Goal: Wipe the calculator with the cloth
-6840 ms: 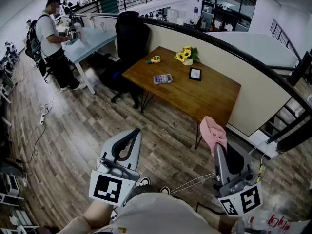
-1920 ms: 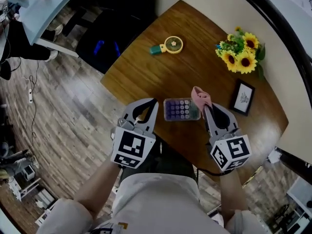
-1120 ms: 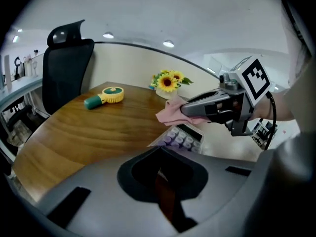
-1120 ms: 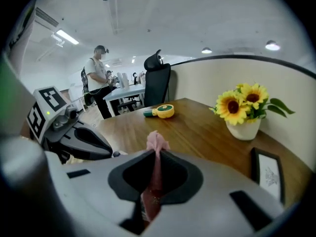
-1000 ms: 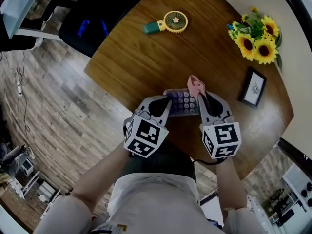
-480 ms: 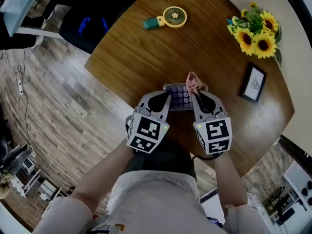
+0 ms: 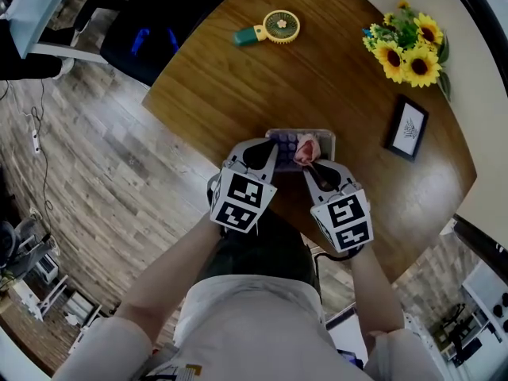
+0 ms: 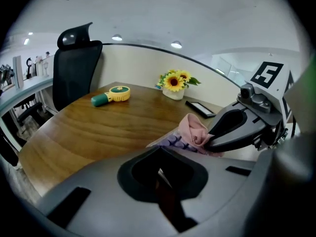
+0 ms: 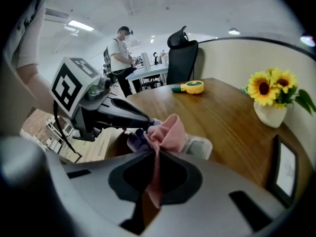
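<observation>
The calculator (image 7: 313,141), grey with purple keys, lies on the wooden table (image 7: 333,78) just beyond both grippers. My right gripper (image 7: 308,163) is shut on the pink cloth (image 7: 305,149), whose bunched end rests on the calculator's keys. In the right gripper view the cloth (image 9: 165,131) stands up out of the jaws over the calculator (image 9: 198,146). My left gripper (image 7: 267,151) is shut with nothing in it, its tip at the calculator's left end. The left gripper view shows the calculator (image 8: 172,141) and the cloth (image 8: 193,128) just past its jaws.
A vase of sunflowers (image 7: 405,42) and a small picture frame (image 7: 406,129) stand at the table's right. A yellow and green hand fan (image 7: 271,28) lies at the far side. A black office chair (image 7: 143,30) is off the table's left corner. A person (image 9: 120,53) stands far off.
I have come up to the table from across the room. In the last second the right gripper brought the cloth down onto the keys and the left gripper closed in on the calculator's left end.
</observation>
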`<state>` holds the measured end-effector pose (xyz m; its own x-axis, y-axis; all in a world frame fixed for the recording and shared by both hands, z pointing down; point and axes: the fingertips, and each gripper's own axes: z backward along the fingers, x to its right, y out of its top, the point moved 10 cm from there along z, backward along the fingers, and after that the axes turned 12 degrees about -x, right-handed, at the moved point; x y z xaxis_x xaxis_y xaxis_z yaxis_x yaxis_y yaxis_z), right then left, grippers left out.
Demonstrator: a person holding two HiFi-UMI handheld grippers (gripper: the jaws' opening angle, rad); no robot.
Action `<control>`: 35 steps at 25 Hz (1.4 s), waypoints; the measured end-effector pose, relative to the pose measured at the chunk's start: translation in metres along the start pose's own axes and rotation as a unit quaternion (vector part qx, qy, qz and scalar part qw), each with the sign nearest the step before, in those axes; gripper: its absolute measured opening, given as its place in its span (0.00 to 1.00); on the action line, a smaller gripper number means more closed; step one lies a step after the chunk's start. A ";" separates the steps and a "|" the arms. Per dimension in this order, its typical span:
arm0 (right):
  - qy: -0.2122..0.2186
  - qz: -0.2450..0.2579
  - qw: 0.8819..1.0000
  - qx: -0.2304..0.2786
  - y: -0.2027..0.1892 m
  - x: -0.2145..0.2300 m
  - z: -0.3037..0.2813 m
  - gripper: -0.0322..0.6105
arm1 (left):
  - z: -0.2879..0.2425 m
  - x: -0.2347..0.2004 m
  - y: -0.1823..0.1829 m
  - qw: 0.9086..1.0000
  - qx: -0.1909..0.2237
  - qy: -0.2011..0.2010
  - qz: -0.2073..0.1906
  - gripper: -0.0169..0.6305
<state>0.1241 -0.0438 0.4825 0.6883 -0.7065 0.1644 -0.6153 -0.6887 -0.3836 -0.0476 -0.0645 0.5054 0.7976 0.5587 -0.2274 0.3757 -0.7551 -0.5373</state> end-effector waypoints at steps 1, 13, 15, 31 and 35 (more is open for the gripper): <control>0.010 -0.005 1.000 -0.006 -0.003 -0.001 0.001 0.09 | 0.000 0.000 0.001 1.000 -0.001 0.002 -0.003 0.03; -0.012 -0.034 0.999 -0.027 -0.018 0.019 0.037 0.09 | 0.000 -0.005 -0.003 0.999 0.015 -0.025 0.013 0.03; -0.043 -0.048 0.998 0.024 0.002 0.036 0.052 0.09 | 0.000 -0.006 -0.004 0.999 0.021 -0.029 0.014 0.03; -0.031 -0.058 0.998 0.020 0.051 0.016 -0.019 0.09 | 0.000 -0.006 -0.006 0.999 0.034 -0.032 0.021 0.03; -0.013 -0.019 1.000 0.005 0.051 -0.003 -0.021 0.09 | 0.002 -0.006 -0.008 0.999 0.038 -0.027 0.022 0.03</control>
<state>0.0829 -0.0802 0.4818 0.7209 -0.6752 0.1565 -0.5841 -0.7133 -0.3873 -0.0561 -0.0617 0.5097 0.7857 0.5441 -0.2943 0.3016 -0.7523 -0.5857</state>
